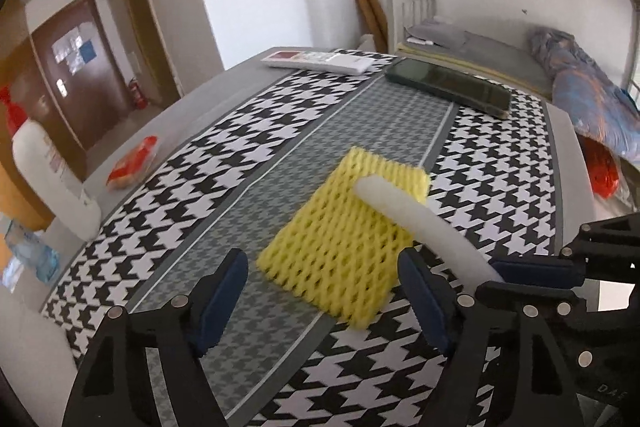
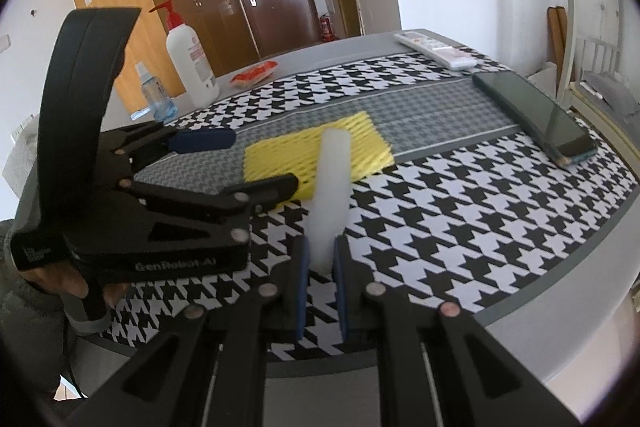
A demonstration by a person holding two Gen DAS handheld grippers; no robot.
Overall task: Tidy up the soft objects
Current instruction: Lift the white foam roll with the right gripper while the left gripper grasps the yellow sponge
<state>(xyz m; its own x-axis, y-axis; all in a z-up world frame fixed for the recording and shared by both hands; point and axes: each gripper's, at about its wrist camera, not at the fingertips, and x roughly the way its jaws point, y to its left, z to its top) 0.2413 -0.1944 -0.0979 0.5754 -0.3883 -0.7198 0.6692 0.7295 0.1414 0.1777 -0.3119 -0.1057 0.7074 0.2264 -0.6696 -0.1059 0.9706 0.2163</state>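
Observation:
A yellow foam net sleeve (image 1: 340,227) (image 2: 360,143) lies flat on the houndstooth mat (image 1: 248,131). A white foam tube (image 1: 400,211) (image 2: 332,179) reaches over it, its far end above the net. My right gripper (image 2: 320,255) (image 1: 500,279) is shut on the tube's near end. My left gripper (image 1: 322,267) (image 2: 264,163) straddles the near part of the net. Its jaws stand apart, with a gap showing at the left pad (image 1: 236,275), while the other finger sits at the net's corner.
A dark phone (image 1: 448,87) (image 2: 536,119) and a white remote (image 1: 316,61) (image 2: 436,51) lie at the far side. On the left stand a red packet (image 1: 134,163), a white pump bottle (image 1: 48,167) and a spray bottle (image 2: 156,95). A bed (image 1: 500,59) stands beyond the table.

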